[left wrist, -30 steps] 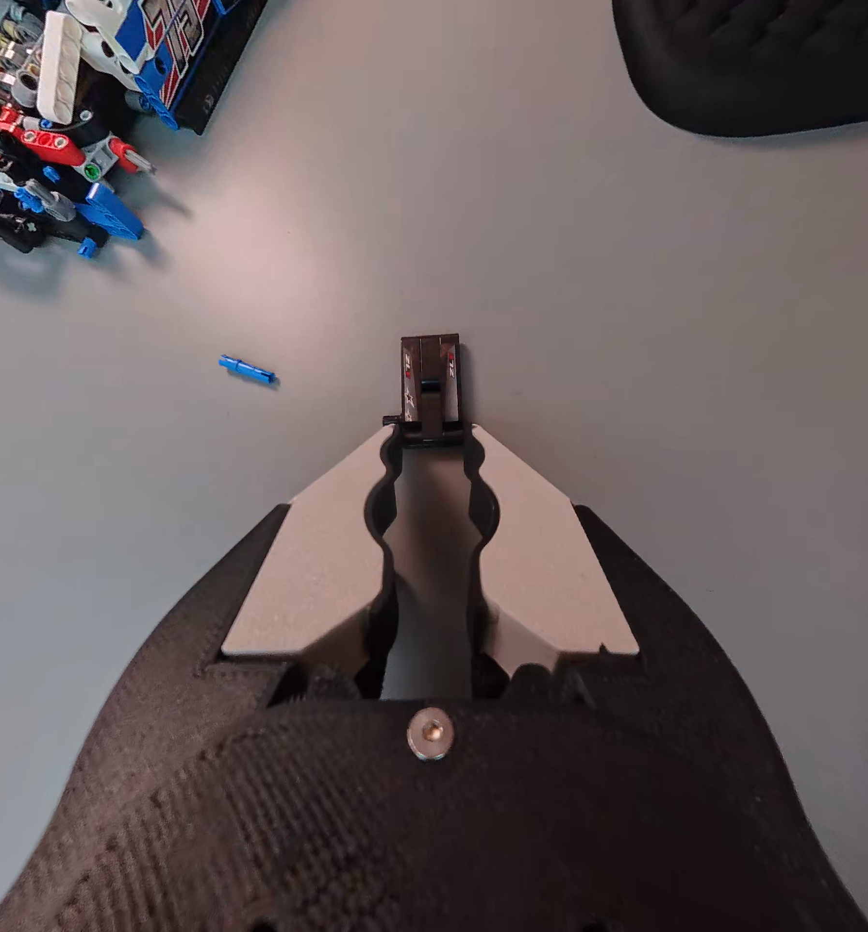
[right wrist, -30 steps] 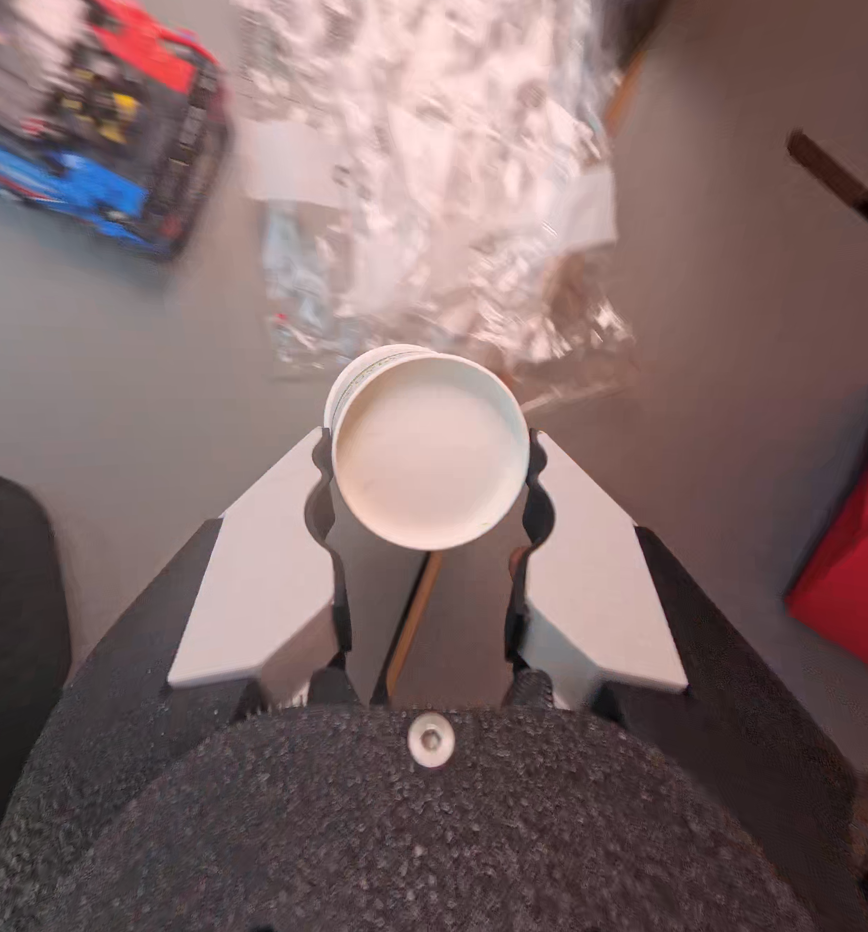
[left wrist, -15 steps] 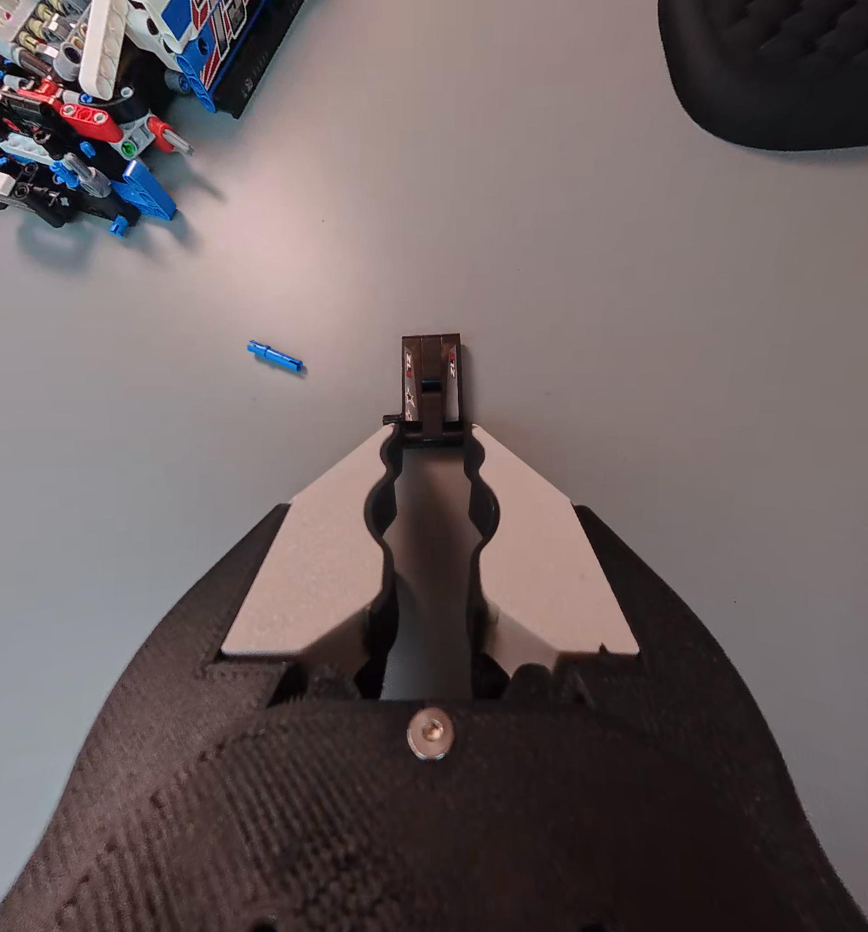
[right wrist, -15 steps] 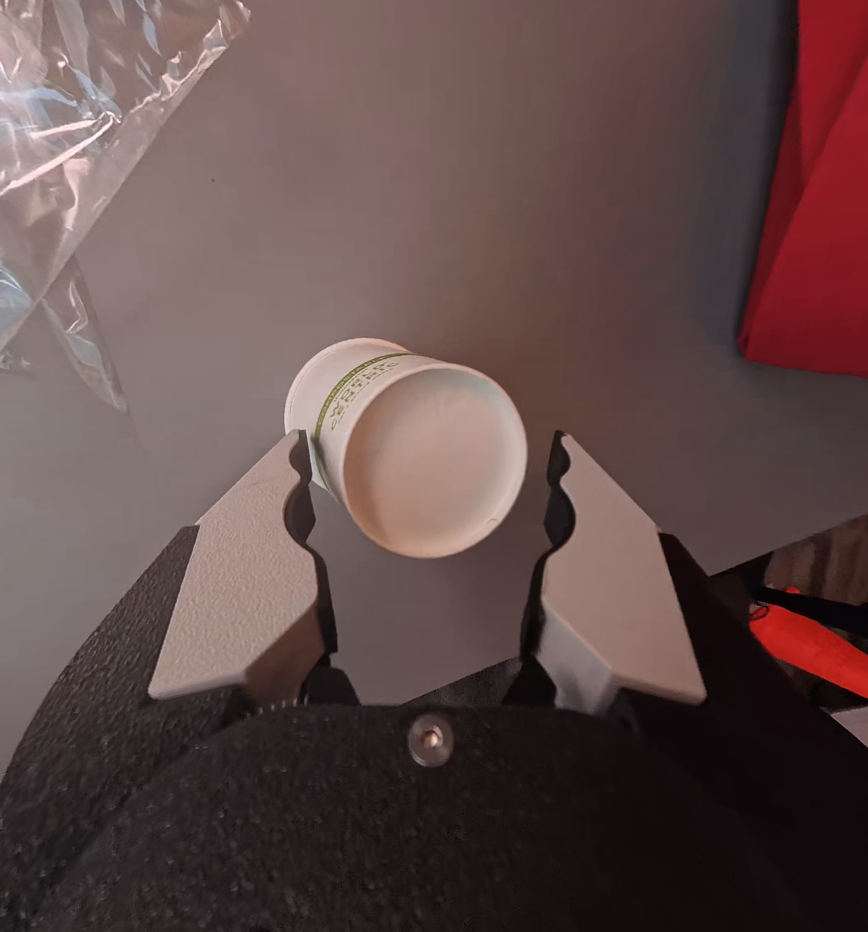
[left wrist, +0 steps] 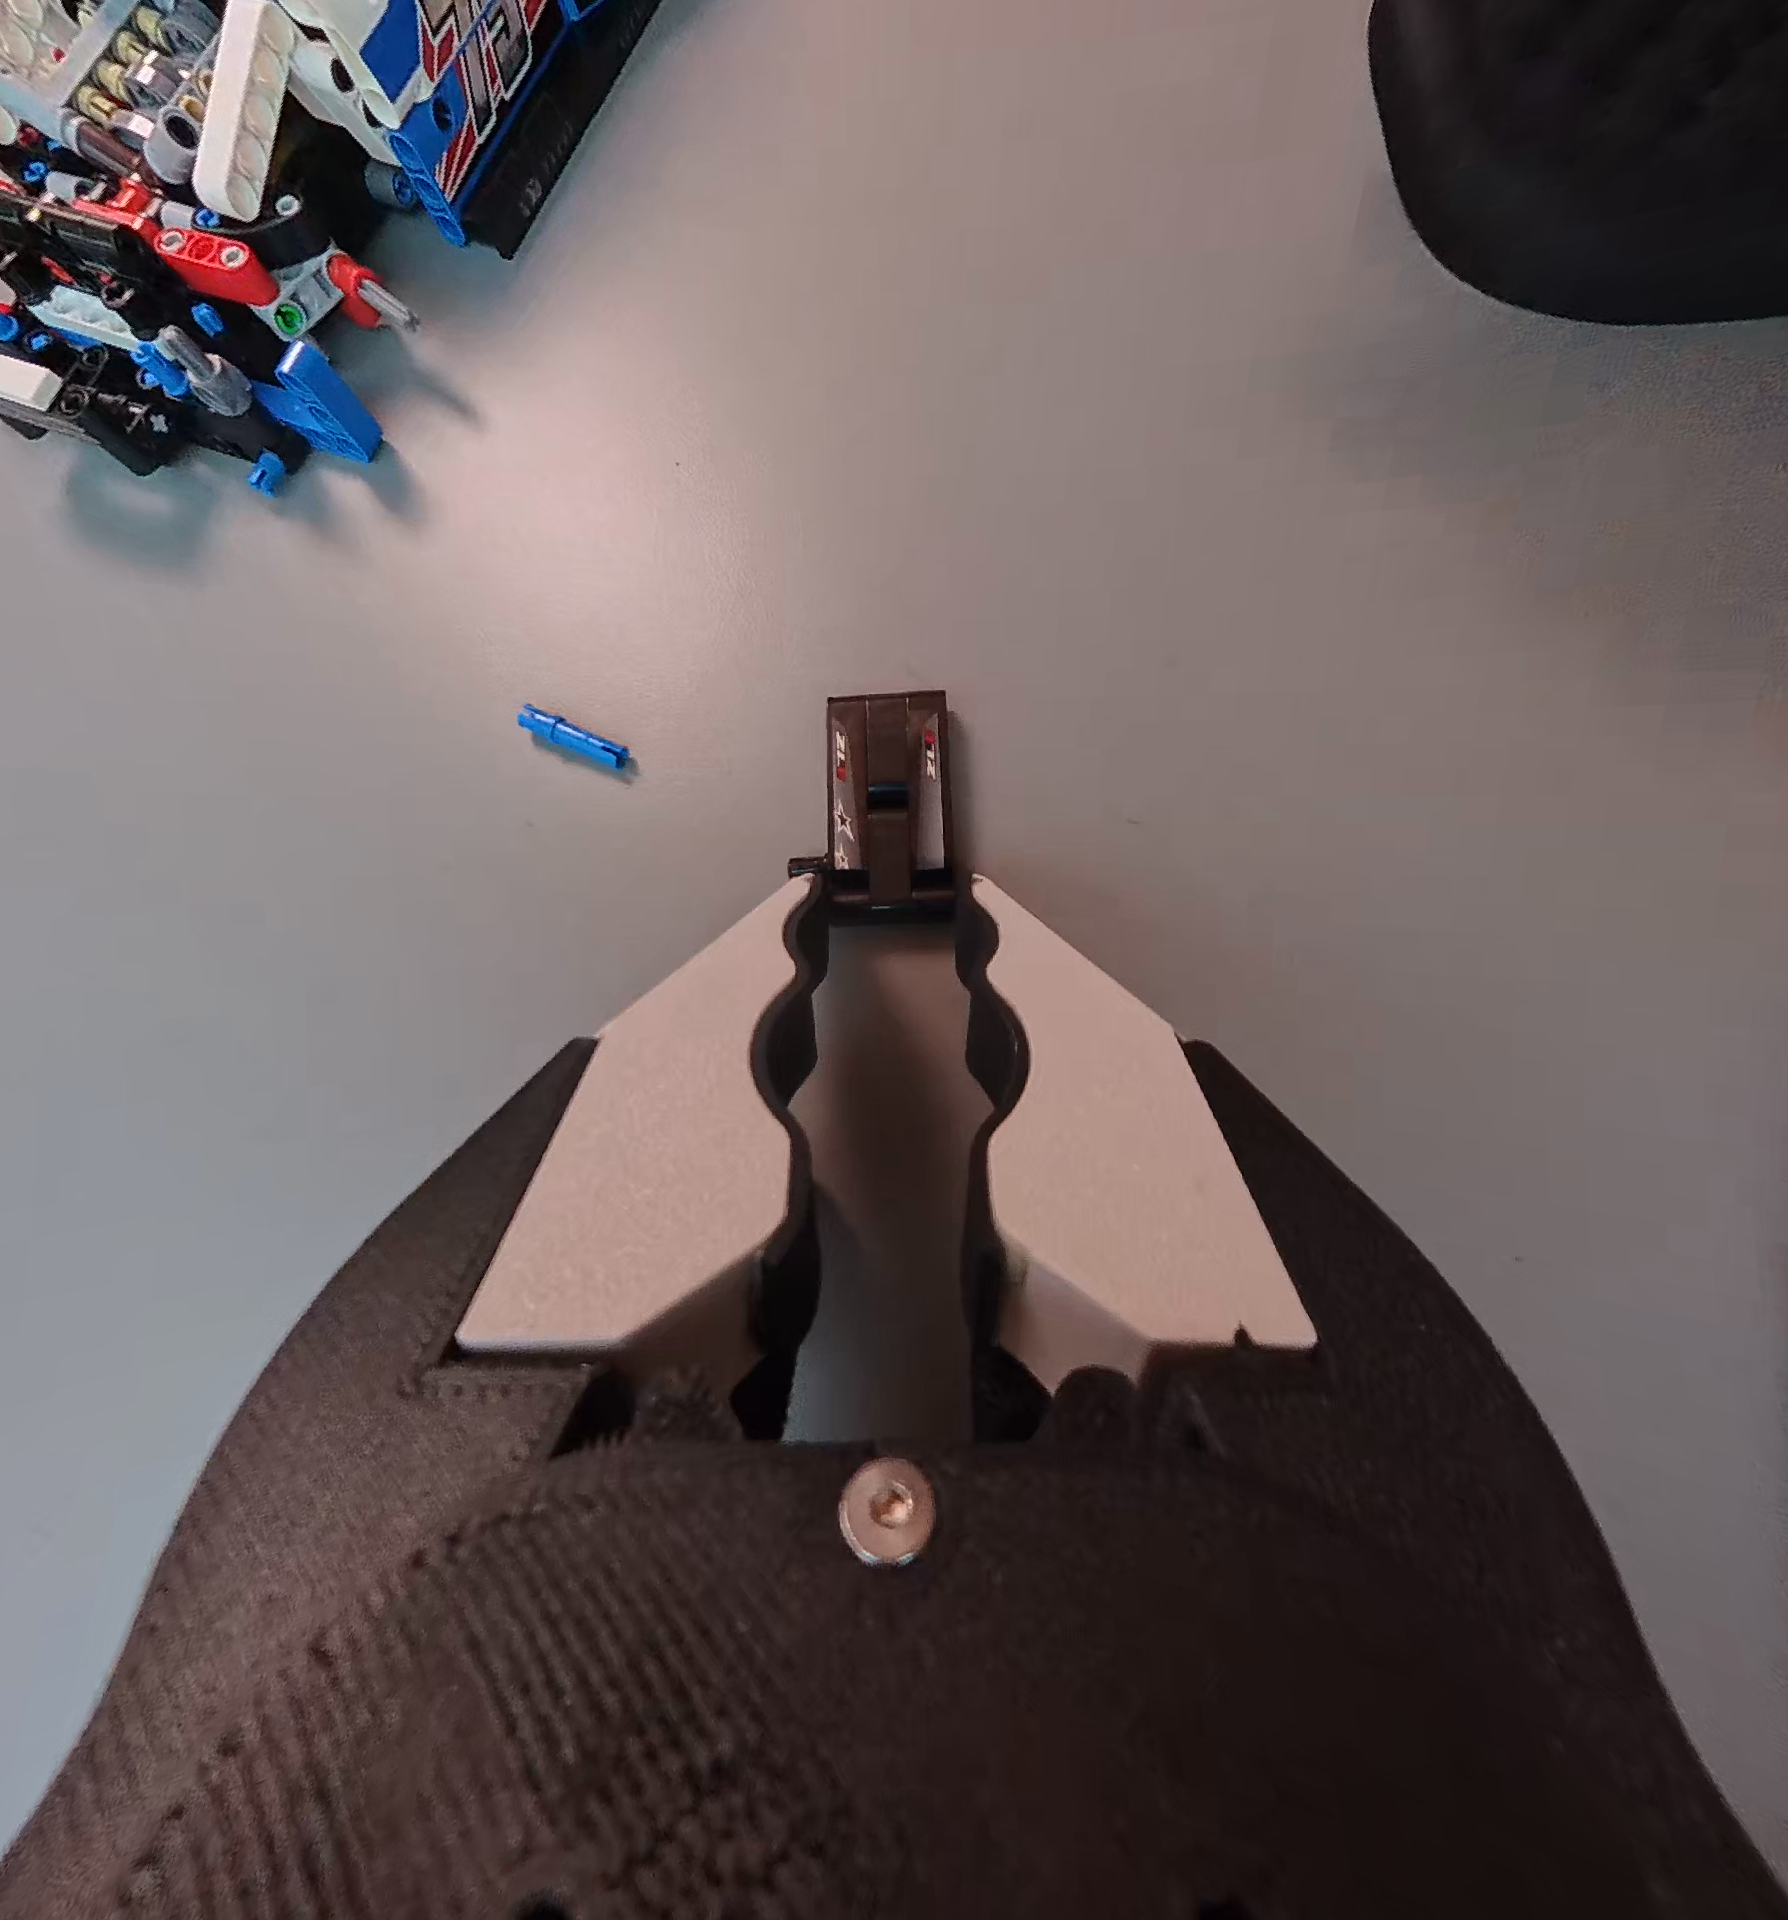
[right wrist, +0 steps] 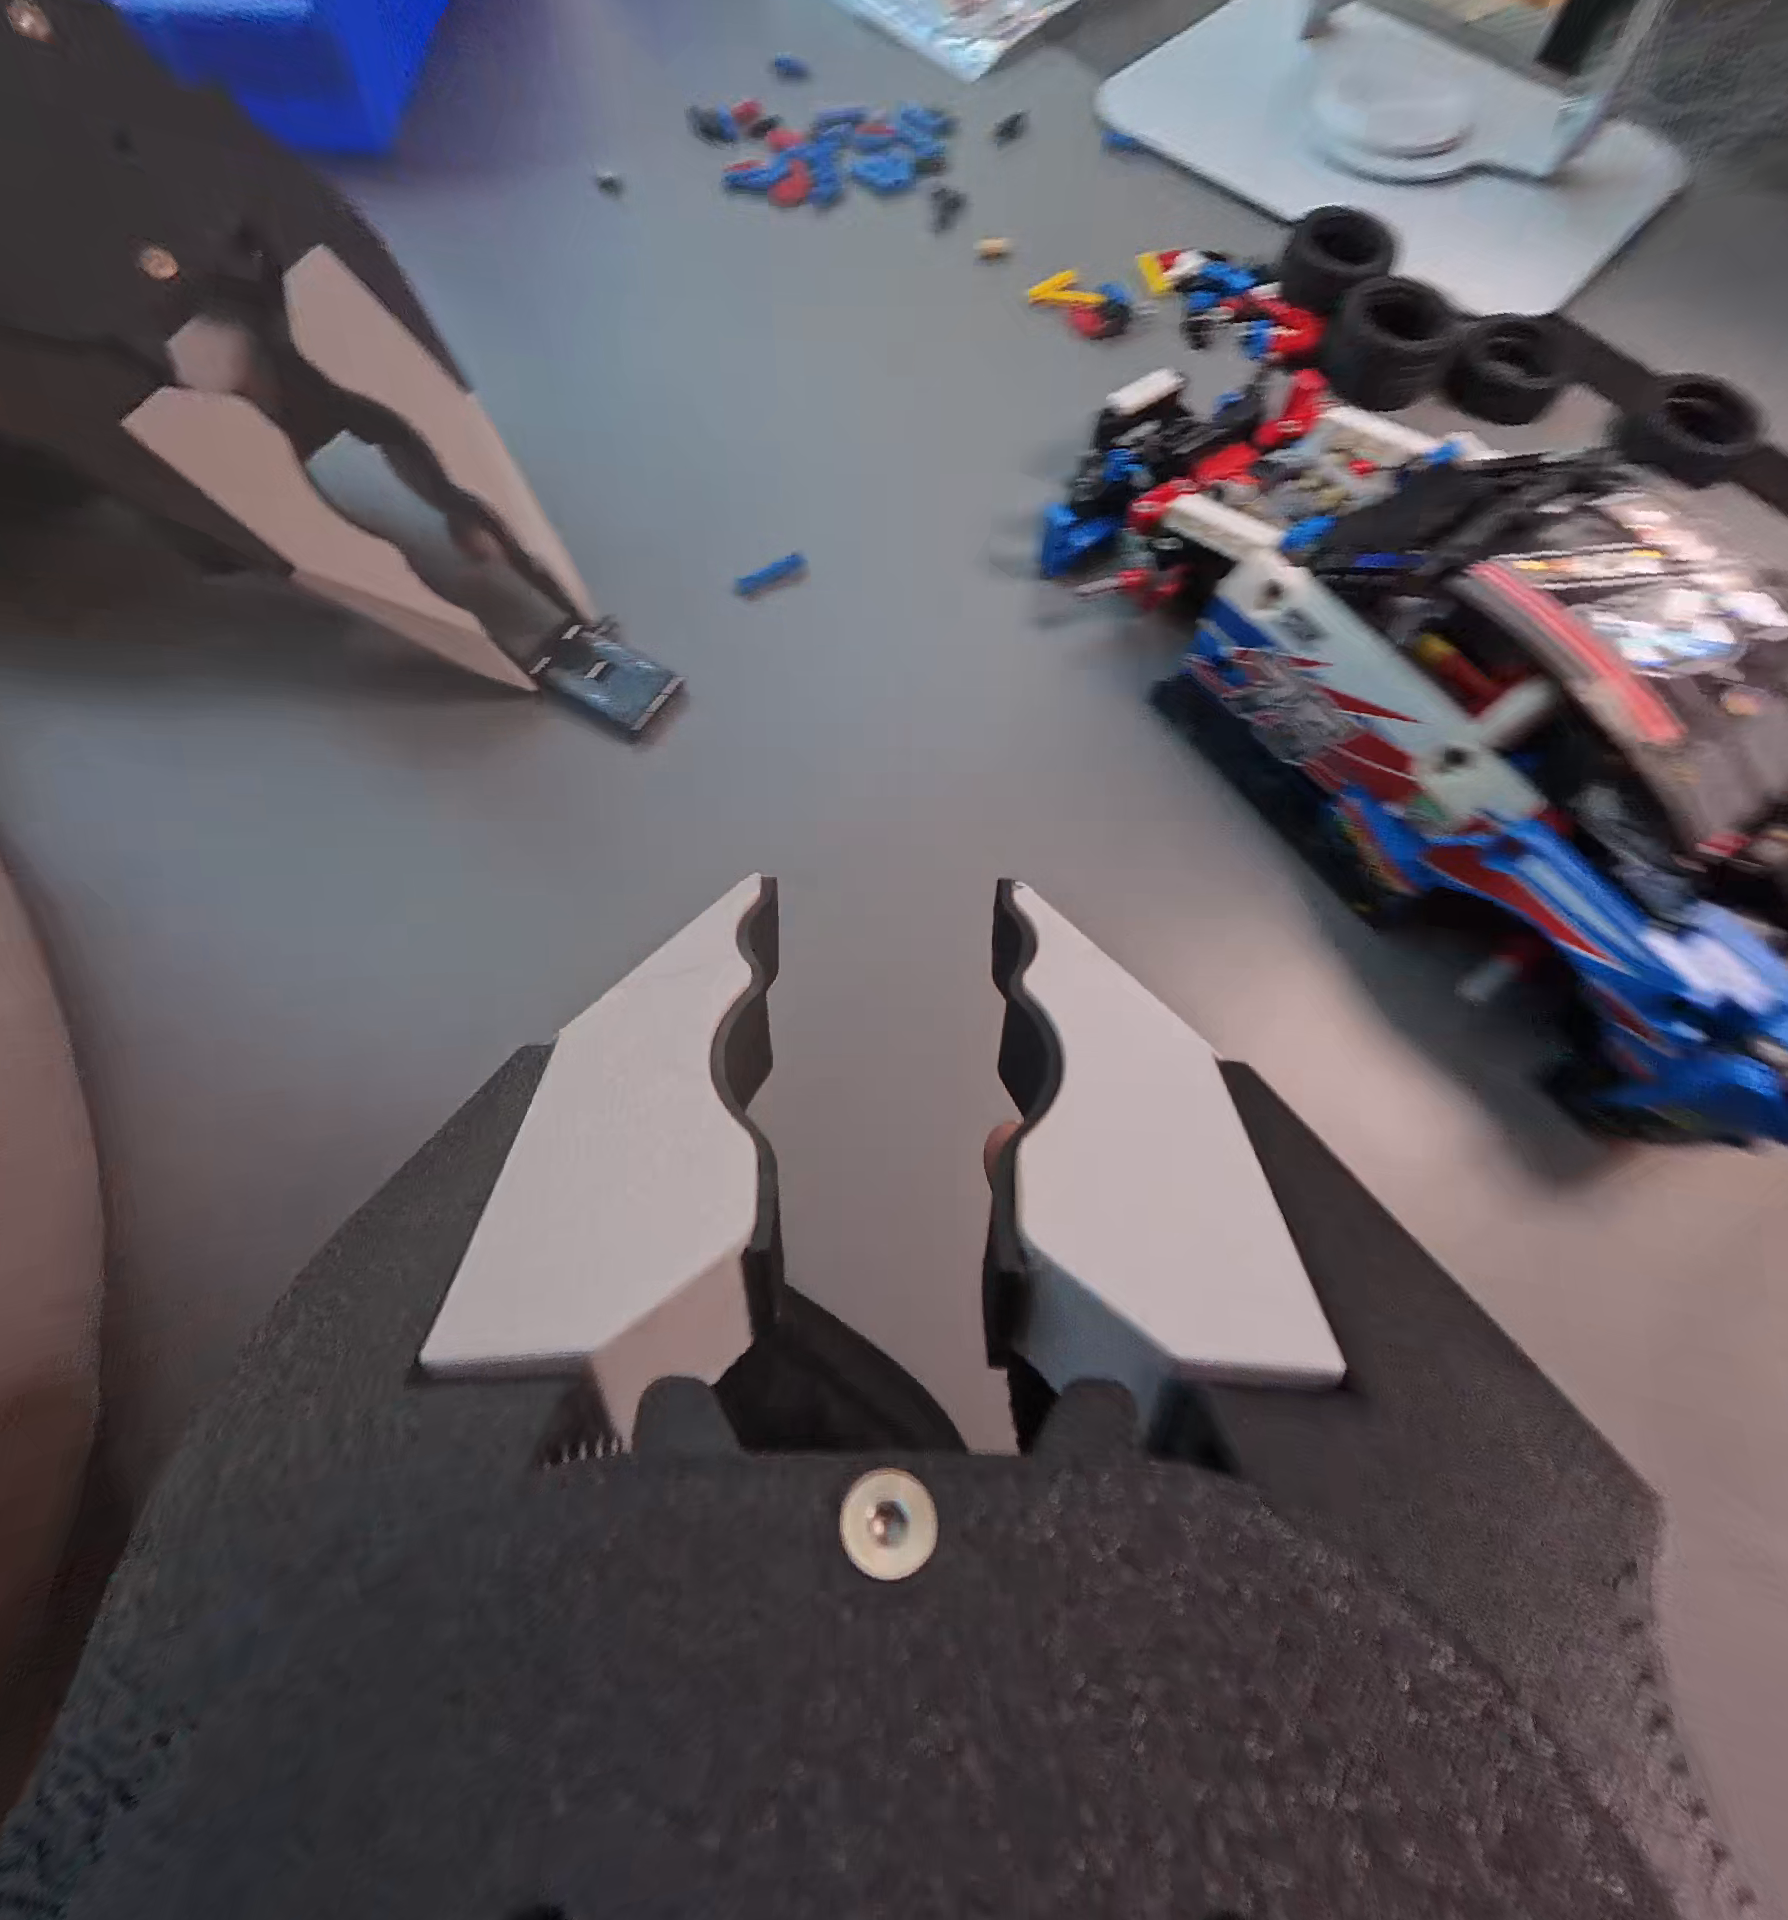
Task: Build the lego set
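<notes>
My left gripper (left wrist: 888,883) is shut on a small black stickered lego panel (left wrist: 887,795), held low over the grey table; it also shows in the right wrist view (right wrist: 557,649) with the panel (right wrist: 615,681). A loose blue pin (left wrist: 573,736) lies left of the panel and shows in the right wrist view too (right wrist: 770,574). The partly built blue, white and red lego car (left wrist: 235,197) stands at the upper left, and at the right in the right wrist view (right wrist: 1441,727). My right gripper (right wrist: 885,894) is open and empty above the table.
Loose lego parts (right wrist: 838,156) lie far back, with more parts (right wrist: 1181,296) and several black tyres (right wrist: 1441,353) beside the car. A grey stand base (right wrist: 1389,135) sits at the back right. A blue box (right wrist: 277,52) is at the back left. A black padded object (left wrist: 1617,145) is at the upper right.
My right gripper opened and let go of the white paper cup, then swung round to face the lego car; the cup is out of view. My left gripper drifted slightly, still holding the panel.
</notes>
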A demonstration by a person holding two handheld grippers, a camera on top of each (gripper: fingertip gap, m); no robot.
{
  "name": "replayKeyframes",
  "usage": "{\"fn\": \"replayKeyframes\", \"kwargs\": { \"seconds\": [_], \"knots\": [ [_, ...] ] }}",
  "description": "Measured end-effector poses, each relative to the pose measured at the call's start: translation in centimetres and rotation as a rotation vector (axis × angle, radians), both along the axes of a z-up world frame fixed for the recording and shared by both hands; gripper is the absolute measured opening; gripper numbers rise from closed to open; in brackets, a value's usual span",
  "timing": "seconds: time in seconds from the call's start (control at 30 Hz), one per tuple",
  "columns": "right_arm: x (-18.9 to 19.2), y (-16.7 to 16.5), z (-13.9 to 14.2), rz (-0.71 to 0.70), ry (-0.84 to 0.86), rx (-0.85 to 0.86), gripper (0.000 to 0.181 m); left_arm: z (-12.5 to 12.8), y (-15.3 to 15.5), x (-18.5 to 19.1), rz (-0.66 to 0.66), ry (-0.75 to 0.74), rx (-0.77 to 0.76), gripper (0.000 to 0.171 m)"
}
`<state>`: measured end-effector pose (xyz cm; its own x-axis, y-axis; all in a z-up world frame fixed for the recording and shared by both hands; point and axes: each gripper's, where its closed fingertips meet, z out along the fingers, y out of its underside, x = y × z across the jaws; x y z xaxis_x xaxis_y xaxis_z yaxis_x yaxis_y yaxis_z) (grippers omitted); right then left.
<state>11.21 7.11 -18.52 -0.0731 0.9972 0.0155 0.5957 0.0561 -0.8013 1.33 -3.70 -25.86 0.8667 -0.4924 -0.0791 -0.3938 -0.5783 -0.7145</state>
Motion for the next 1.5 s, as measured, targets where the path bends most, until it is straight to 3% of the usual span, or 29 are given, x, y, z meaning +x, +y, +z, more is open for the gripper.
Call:
{"fn": "replayKeyframes", "kwargs": {
  "seconds": [0.07, 0.2, 0.33, 0.5, 0.67, 0.8, 0.9, 0.97, 1.03, 1.2, 1.27, 1.4, 1.5],
  "knots": [
    [-2.5, -4.3, -2.9, 0.127, -0.027, 0.004, 0.04, 0.0, -0.2, 0.3, -0.028, -0.002, 0.003, 0.023],
    [-5.7, -8.0, -6.5, 0.314, -0.13, 0.106, 0.049, 0.0, -0.5, 1.1, -0.087, -0.009, 0.008, 0.023],
    [-7.2, -9.4, -7.4, 0.486, -0.206, 0.149, 0.047, 0.1, -0.8, 1.8, -0.138, -0.008, 0.02, 0.023],
    [-6.9, -10.6, -7.6, 0.775, -0.299, 0.177, 0.022, 0.3, -1.3, 2.5, -0.189, -0.058, 0.01, 0.023],
    [-6.5, -10.4, -7.3, 1.008, -0.299, 0.312, 0.022, 2.0, -1.7, 2.7, -0.143, -0.447, -0.113, 0.035],
    [-6.7, -11.4, -5.3, 1.151, -0.16, 0.477, 0.022, 3.1, -1.6, 3.2, -0.111, -0.722, -0.201, 0.035],
    [-6.8, -12.2, -3.5, 1.221, -0.073, 0.565, 0.022, 3.9, -1.8, 4.1, -0.136, -0.841, -0.239, 0.013],
    [-6.8, -11.9, -2.7, 1.22, -0.067, 0.619, 0.022, 4.7, -1.5, 4.1, -0.121, -0.903, -0.22, 0.01],
    [-7.2, -11.5, -1.7, 1.126, -0.046, 0.549, 0.023, 5.8, -1.0, 3.5, -0.1, -0.962, -0.17, 0.006],
    [-7.4, -11.1, 1.9, 0.744, 0.025, -0.18, 0.032, 7.8, -0.7, 2.8, -0.119, -0.961, -0.037, 0.005],
    [-7.2, -11.1, 2.1, 0.66, 0.064, -0.361, 0.029, 8.3, -0.7, 2.9, -0.129, -0.959, -0.003, 0.006],
    [-6.8, -11.5, 0.8, 0.605, 0.092, -0.397, 0.012, 8.5, -0.8, 3.5, -0.154, -0.944, 0.018, 0.006],
    [-6.7, -11.8, 1.3, 0.599, 0.093, -0.485, 0.007, 8.9, -0.8, 3.5, -0.159, -0.954, 0.037, 0.006]
  ]
}}
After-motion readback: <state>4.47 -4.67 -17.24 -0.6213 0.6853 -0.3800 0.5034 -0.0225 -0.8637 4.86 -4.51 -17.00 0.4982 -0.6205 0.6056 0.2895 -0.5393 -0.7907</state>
